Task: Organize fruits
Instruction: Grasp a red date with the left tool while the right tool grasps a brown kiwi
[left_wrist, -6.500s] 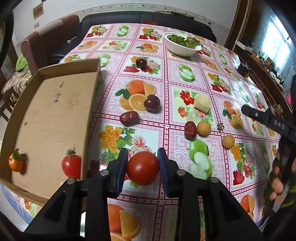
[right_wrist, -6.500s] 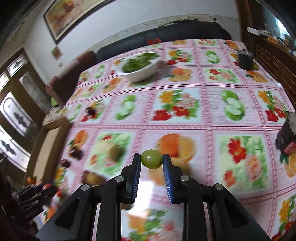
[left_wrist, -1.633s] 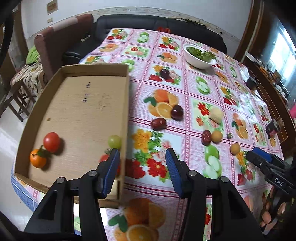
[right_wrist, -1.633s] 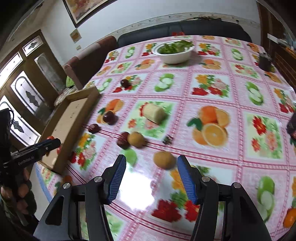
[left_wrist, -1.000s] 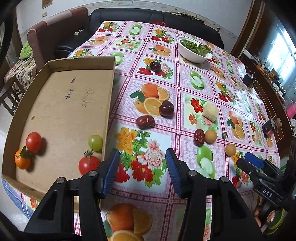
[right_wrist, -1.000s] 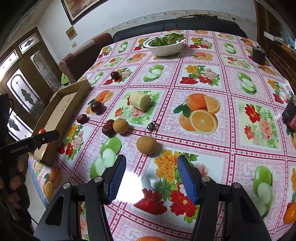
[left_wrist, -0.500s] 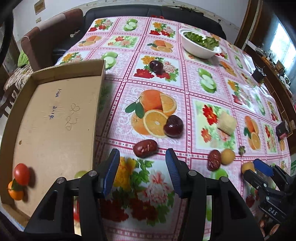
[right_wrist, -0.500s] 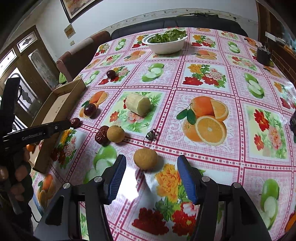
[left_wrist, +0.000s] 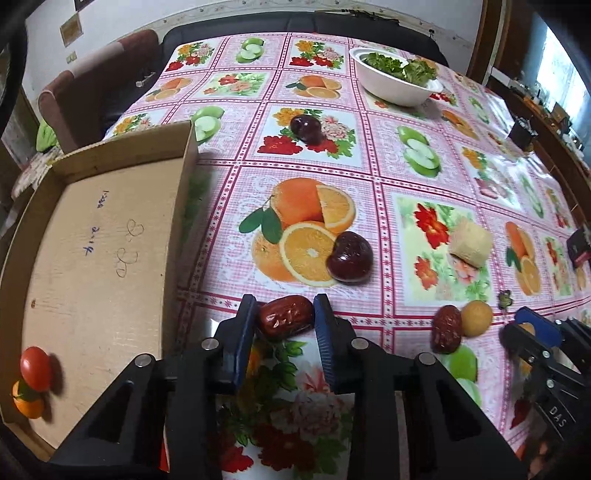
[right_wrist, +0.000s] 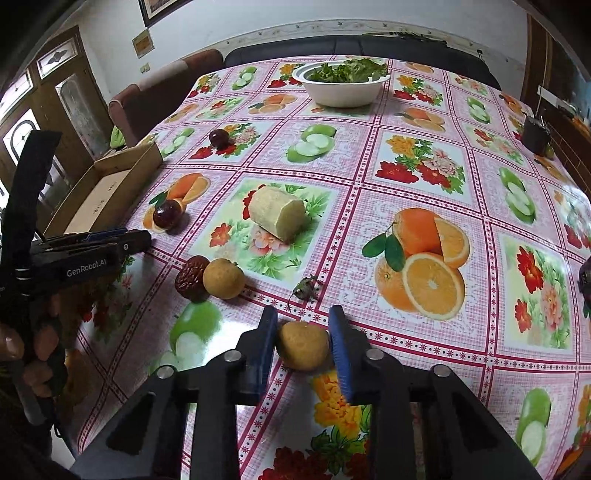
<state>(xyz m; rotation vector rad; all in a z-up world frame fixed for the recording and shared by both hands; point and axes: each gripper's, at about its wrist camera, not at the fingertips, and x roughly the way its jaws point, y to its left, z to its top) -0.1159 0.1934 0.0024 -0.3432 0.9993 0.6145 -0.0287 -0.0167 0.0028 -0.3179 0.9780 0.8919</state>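
Your left gripper (left_wrist: 285, 320) is closing on a wrinkled, glossy red date (left_wrist: 286, 316) lying on the tablecloth (left_wrist: 369, 177) beside the cardboard tray (left_wrist: 92, 258). Your right gripper (right_wrist: 303, 345) is closing on a round tan fruit (right_wrist: 303, 345) on the cloth. The tray holds a tomato (left_wrist: 35, 368) touching an orange (left_wrist: 27, 404); the white bowl (left_wrist: 391, 86) holds greens.

Pink checked cloth (left_wrist: 373, 155) printed with oranges, green apples and red flowers over the desk. Glossy dark red date (left_wrist: 285, 316) between blue-padded black left claw (left_wrist: 285, 338); tan brown round fruit (right_wrist: 303, 345) in matching right claw (right_wrist: 303, 350). Plain brown cardboard tray (left_wrist: 92, 258) with red tomato (left_wrist: 35, 368) and orange mandarin (left_wrist: 27, 404); white bowl (right_wrist: 341, 92) of green leaves.
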